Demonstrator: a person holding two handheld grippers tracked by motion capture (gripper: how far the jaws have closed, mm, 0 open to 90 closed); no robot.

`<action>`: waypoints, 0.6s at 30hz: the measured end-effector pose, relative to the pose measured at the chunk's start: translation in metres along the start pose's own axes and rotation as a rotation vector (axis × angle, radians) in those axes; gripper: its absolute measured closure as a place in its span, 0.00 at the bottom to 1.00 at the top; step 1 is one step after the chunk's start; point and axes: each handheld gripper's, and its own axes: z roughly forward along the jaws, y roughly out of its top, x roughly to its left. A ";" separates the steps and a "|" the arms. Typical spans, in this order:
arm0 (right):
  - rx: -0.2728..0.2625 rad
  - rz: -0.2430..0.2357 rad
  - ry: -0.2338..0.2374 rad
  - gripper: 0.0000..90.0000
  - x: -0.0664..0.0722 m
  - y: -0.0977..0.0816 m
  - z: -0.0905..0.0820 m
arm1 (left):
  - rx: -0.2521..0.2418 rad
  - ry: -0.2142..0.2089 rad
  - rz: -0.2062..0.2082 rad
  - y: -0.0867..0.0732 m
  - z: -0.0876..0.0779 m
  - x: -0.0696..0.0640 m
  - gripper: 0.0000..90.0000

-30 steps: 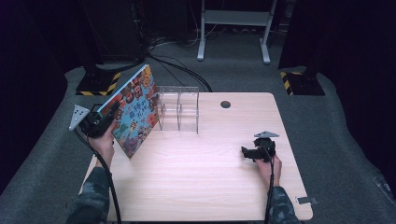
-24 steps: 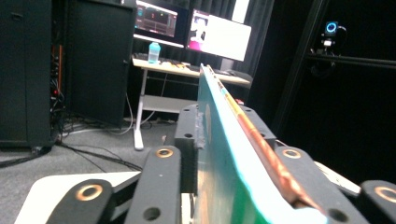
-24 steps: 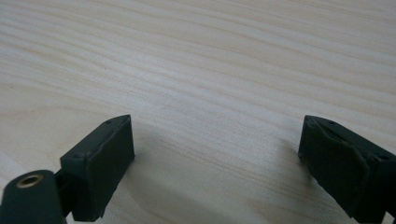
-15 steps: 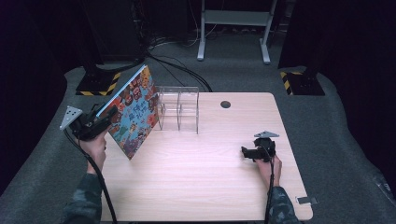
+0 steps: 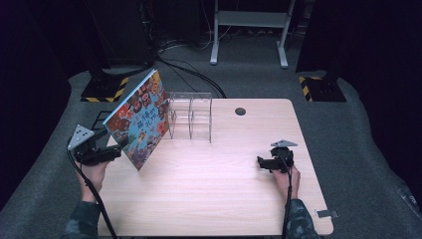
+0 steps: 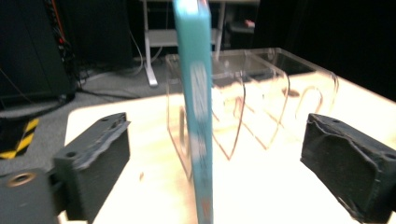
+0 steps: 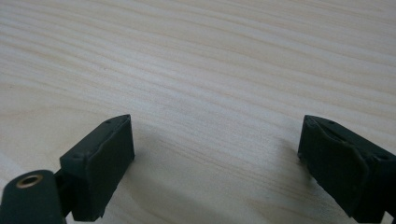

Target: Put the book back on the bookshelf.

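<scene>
Here the flat, glossy book [image 5: 138, 119] stands tilted on the table's [image 5: 209, 199] left, leaning against the clear plastic rack [image 5: 191, 117]. The left gripper's [image 5: 117, 149] jaws have just opened, clear of its teal spine; the right gripper [image 5: 260, 162] rests open-jawed.

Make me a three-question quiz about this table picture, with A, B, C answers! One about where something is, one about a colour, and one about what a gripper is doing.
1. Where does the picture book stand?
A. flat in the middle of the table
B. leaning against the left end of the clear rack
C. on the floor

2. What colour is the book's thin edge in the left gripper view?
A. turquoise blue
B. yellow
C. black

3. How is the left gripper now?
A. clamped on the book
B. shut on nothing
C. open, pads clear of the book

Answers:
1. B, the book tilts onto the rack at the table's left side.
2. A, the edge shows turquoise.
3. C, there are gaps either side of the book between the jaws, which have just been opening.
</scene>
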 end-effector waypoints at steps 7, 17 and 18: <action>-0.002 -0.005 0.000 0.11 0.000 0.000 0.000 | 0.094 0.013 0.038 -0.029 -0.004 -0.007 0.03; -0.005 -0.005 0.001 0.11 0.000 0.000 0.000 | 0.244 0.035 0.054 -0.081 0.000 -0.011 0.00; -0.006 -0.005 0.001 0.11 0.000 0.000 0.000 | 0.265 0.035 0.060 -0.086 0.002 -0.012 0.00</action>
